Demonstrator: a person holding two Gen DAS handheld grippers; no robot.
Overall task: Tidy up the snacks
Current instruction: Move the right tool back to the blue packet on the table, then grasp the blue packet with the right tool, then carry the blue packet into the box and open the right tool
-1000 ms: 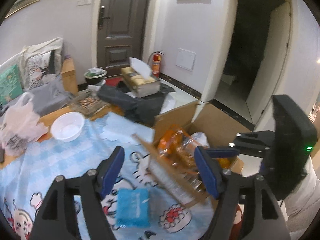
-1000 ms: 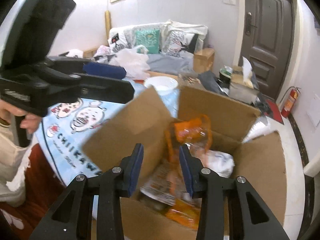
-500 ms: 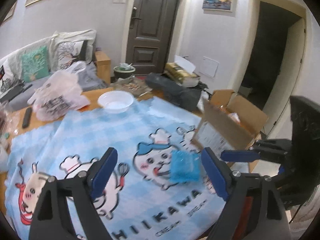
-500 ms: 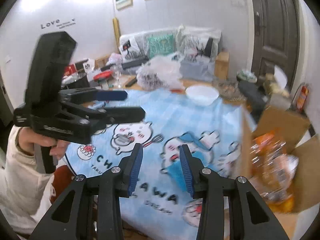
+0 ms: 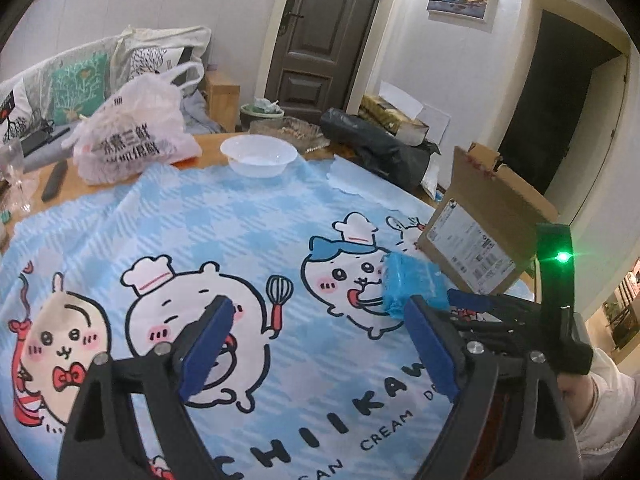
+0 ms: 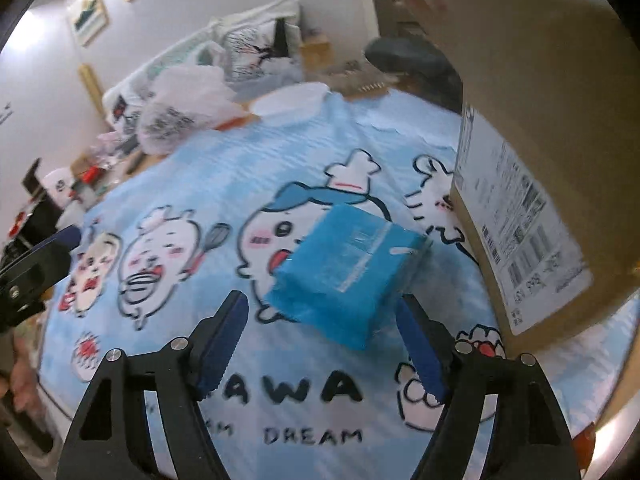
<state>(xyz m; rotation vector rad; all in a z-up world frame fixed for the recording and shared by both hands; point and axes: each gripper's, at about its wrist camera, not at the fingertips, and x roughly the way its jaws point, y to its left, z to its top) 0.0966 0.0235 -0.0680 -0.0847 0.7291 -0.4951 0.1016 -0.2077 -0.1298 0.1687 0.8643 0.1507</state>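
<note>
Right gripper [image 6: 320, 344] tilted down, jaws just opened, blue snack pack [image 6: 344, 276] ahead (untouched), left gripper [image 5: 316, 348] spread empty

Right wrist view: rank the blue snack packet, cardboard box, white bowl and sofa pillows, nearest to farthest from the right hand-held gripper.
1. Blue snack packet, just ahead of the right hand-held gripper.
2. Cardboard box, on the right.
3. White bowl, far table edge.
4. Sofa pillows, behind the table.

Ahead of the right gripper's fingers [image 6: 420, 352] the blue packet [image 6: 344, 276] lies clear on its left; the cardboard box [image 6: 532, 200] crowds close on their right. Ahead of the left gripper [image 5: 320, 352], bare tablecloth [image 5: 192, 220].
</note>
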